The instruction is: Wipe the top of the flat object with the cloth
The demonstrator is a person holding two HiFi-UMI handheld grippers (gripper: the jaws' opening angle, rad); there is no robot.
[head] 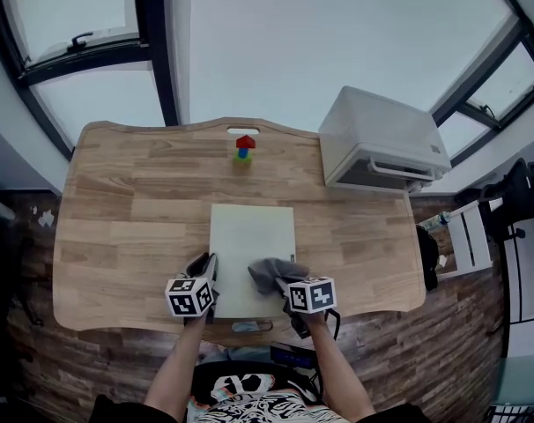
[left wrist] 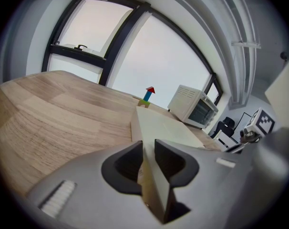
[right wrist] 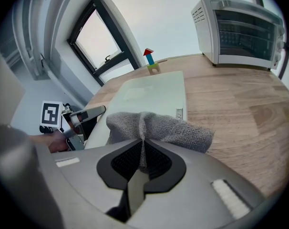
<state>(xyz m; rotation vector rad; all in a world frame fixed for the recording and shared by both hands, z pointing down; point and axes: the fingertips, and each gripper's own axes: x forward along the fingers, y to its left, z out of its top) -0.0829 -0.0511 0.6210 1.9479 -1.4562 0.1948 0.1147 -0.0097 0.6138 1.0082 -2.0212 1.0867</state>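
Two pairs of tongs were both engaged. The left tongs (left wrist: 147,162) were clamped on the near left edge of the flat board (head: 252,236), apparently steadying it. The right tongs (right wrist: 142,155) were pinched shut on a fold of the grey cloth (right wrist: 159,128).

The board lay flat at the middle of the bench (head: 117,227), with the toy blocks (head: 243,149) at 12 o'clock from it and the toaster oven (head: 379,141) toward 2 o'clock. The cloth lay over the board's corner at about 5 o'clock, one end reaching out past its edge.

I judged the wiping was at most begun near that corner. The top from the centre out to 12 o'clock was apparently left to cover, though no dirt or streaks showed to confirm it.
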